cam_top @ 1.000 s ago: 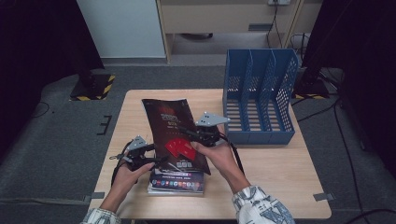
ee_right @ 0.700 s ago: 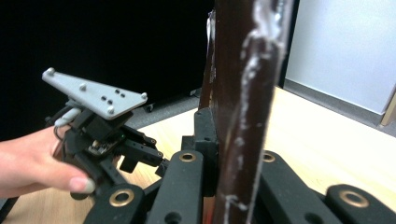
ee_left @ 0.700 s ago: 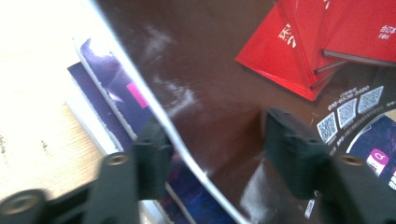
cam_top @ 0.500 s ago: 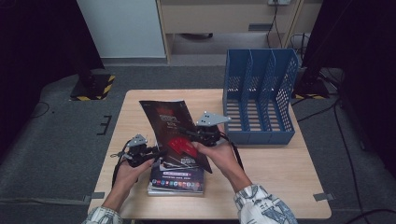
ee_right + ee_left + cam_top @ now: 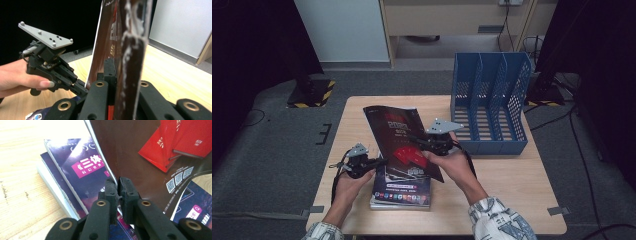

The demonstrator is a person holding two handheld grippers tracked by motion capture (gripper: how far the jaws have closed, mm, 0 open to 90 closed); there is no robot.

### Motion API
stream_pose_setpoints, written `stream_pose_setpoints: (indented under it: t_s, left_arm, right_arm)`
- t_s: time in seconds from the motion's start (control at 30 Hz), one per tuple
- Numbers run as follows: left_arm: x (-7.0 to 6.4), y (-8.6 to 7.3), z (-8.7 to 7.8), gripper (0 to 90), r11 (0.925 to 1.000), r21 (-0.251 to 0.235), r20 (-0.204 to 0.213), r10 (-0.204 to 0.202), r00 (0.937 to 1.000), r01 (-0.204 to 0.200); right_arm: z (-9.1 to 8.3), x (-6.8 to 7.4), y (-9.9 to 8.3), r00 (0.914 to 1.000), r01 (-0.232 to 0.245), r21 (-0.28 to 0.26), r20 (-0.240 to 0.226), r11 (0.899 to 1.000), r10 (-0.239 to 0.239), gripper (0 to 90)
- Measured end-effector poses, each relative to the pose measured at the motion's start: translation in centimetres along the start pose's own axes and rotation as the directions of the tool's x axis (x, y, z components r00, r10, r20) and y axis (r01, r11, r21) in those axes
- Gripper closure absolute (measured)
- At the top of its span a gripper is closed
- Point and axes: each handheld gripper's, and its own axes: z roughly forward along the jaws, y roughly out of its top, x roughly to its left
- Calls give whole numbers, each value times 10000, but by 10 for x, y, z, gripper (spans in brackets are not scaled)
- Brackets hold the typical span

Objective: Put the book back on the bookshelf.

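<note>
Grey carpet surrounds a pale wooden table on which a blue file rack stands at the far right. Near the person's side lies a small stack of books with purple covers. Above that stack a dark brown magazine with red books printed on its cover is lifted off the stack and tilted, its far end over the middle of the table.

The right gripper grips the magazine along its right edge; in the right gripper view the jaws are closed tight on the magazine's edge, which rises straight up between them. The left gripper meets the magazine's left edge; in the left gripper view its jaws are nearly together, with the edge of the magazine between their tips.

The magazine covers much of the top book, and the right jaw of the right gripper is hidden behind the magazine. The print on the covers is too small to read.
</note>
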Motion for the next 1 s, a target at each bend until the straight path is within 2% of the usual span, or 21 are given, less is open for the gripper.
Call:
stream_pose_setpoints:
  t_s: [0.27,0.53,0.73,0.8,1.0]
  left_arm:
    - [1,2,-6,861,9994,-339,-118,-3,9999,-1]
    - [1,3,-11,863,9985,-538,-234,53,9997,-66]
    - [-1,6,-14,865,9977,-639,-352,222,9991,-244]
    - [-1,7,-16,865,9969,-724,-415,280,9987,-309]
    - [-1,7,-18,867,9960,-824,-450,299,9985,-335]
  right_arm:
    - [-2,-3,3,10000,33,140,76,9999,-34,828]
    - [-2,-5,6,10000,-32,134,78,9999,31,761]
    - [-4,-7,15,9999,-63,59,-119,10000,64,687]
    - [-4,-8,20,9994,-32,121,-342,9999,36,631]
    - [-4,-9,25,9987,-12,59,-512,10000,15,589]
